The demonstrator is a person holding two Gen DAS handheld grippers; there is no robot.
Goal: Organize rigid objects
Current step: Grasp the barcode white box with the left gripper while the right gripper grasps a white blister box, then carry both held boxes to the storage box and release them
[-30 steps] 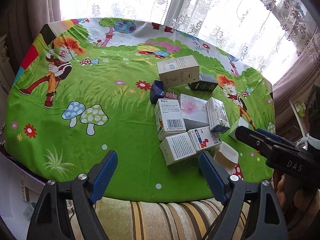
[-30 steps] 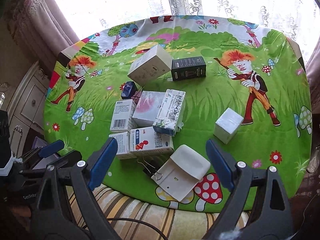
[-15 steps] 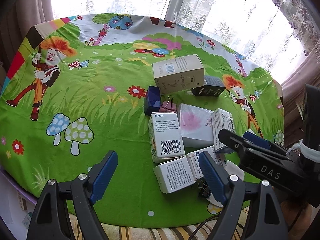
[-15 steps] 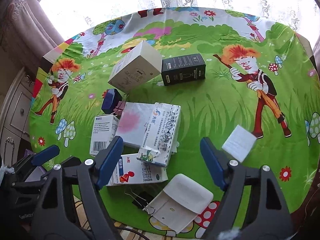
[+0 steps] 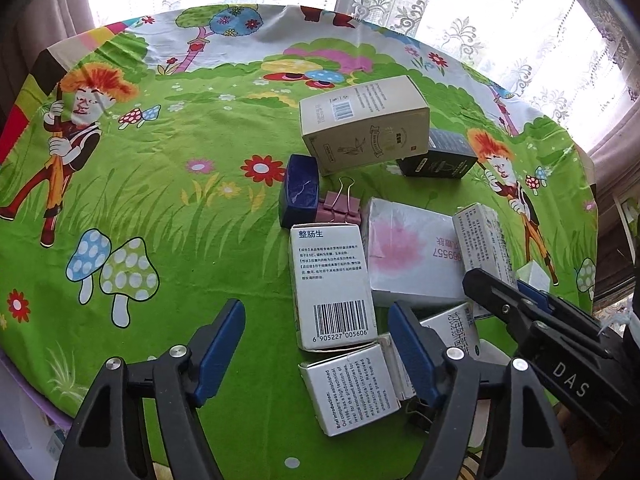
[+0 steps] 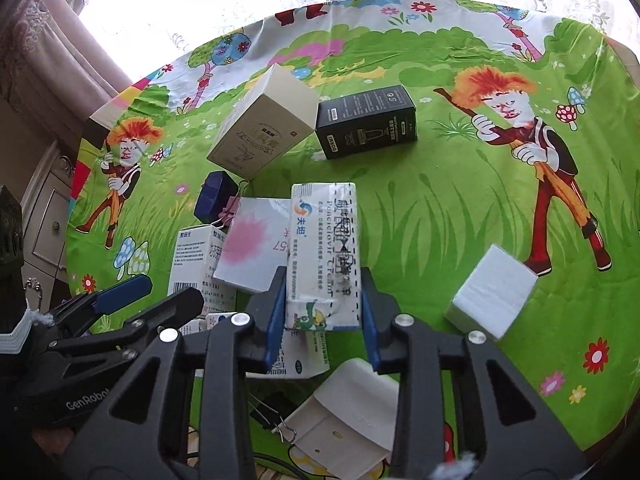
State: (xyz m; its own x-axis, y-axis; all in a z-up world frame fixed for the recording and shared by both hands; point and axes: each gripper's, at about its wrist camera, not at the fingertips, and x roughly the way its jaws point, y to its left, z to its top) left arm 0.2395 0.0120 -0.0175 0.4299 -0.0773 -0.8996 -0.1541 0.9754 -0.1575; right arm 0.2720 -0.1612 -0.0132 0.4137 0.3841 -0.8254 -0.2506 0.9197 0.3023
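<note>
Closed since the earlier frame, right gripper (image 6: 322,312) is clamped on the cream box (image 6: 325,252) beside the pink-flower box (image 6: 252,248); lifting clear is judged next.

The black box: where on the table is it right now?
In the right wrist view the black box lies on its side at the table's far middle, just right of the tilted beige box, beyond the central box cluster.

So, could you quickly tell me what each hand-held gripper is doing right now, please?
Left hand-held gripper: open, jaws just closing, holding nothing.
Right hand-held gripper: shut on the white medicine box.
</note>
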